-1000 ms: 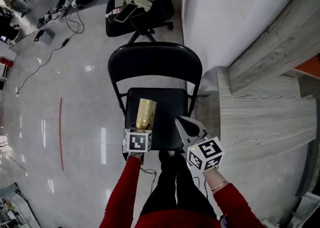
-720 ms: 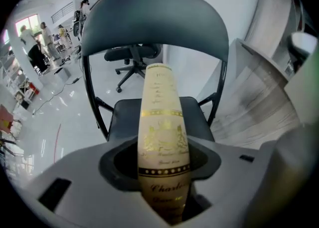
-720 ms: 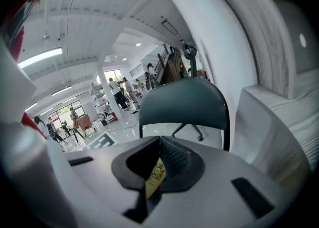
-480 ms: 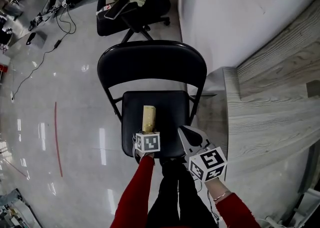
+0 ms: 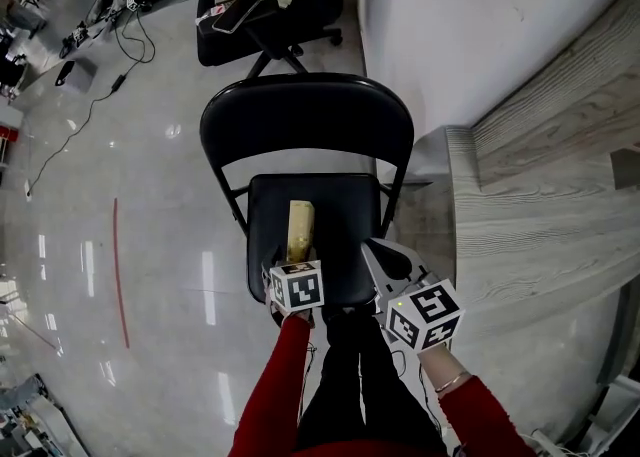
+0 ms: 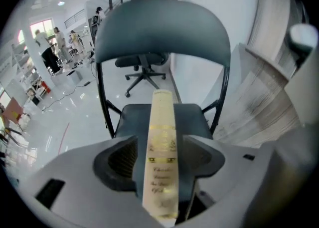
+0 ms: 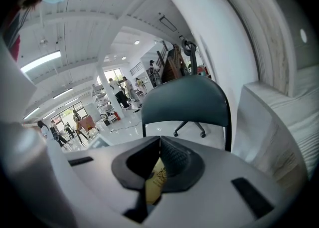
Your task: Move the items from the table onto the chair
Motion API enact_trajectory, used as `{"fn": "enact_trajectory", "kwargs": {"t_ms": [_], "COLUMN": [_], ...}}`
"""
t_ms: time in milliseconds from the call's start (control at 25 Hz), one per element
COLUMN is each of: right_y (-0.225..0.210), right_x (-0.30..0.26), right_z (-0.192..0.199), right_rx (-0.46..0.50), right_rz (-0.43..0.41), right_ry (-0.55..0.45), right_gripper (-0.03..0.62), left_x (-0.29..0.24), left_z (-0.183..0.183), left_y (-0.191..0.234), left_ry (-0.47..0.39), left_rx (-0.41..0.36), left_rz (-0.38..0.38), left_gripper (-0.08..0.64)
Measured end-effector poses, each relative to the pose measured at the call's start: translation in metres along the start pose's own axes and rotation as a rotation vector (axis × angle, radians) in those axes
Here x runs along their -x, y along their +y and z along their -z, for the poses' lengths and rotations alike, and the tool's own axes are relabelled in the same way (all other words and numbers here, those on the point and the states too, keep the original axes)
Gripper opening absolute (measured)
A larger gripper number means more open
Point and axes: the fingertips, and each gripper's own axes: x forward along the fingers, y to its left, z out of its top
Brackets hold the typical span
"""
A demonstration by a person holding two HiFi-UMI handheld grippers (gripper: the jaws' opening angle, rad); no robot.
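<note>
A long gold box point(image 5: 300, 230) lies lengthwise on the seat of a black folding chair point(image 5: 345, 245). The near end of the box point(image 6: 162, 157) sits between the jaws of my left gripper point(image 5: 291, 265). Those jaws are opening, and a thin gap shows on each side of the box, so the pads no longer press on it. My right gripper point(image 5: 386, 257) hovers over the seat's right front corner with its fingertips touching and nothing in them. In the right gripper view, a bit of the gold box point(image 7: 155, 182) shows through the gap below the shut right gripper point(image 7: 160, 139).
The chair's curved backrest point(image 5: 305, 120) stands beyond the box. A grey wood-grain table point(image 5: 530, 195) runs along the right by a white wall. Behind is an office chair point(image 5: 270, 15) with things on it. Cables point(image 5: 110, 95) lie on the glossy floor at left.
The box went from tilted above the seat to lying straight on it. The left gripper's jaws have spread away from its sides. The right gripper stayed beside the seat.
</note>
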Motion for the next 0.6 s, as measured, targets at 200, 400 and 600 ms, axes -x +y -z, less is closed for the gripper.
{"fn": "enact_trajectory", "kwargs": {"t_ms": [200,400,600], "right_y": [0.021,0.063,0.103], "right_x": [0.023,0.068,0.125], "right_z": [-0.025,-0.058,-0.086], "right_rx": [0.011,0.048,0.053], "right_rz": [-0.067,-0.186,-0.305], "right_ry": [-0.038,-0.072,-0.105], "right_gripper": [0.014,0.014,0.014], "left_x": [0.136,0.251,0.332], "left_z": [-0.051,-0.083,-0.09], "left_y": [-0.016,-0.037,-0.066], "left_ry": [-0.323,-0.579,-0.712], "left_rx": [0.024,-0.044,-0.044], "left_rz": [0.197,0.422,0.585], "left_gripper": [0.173,0.009,0.008]}}
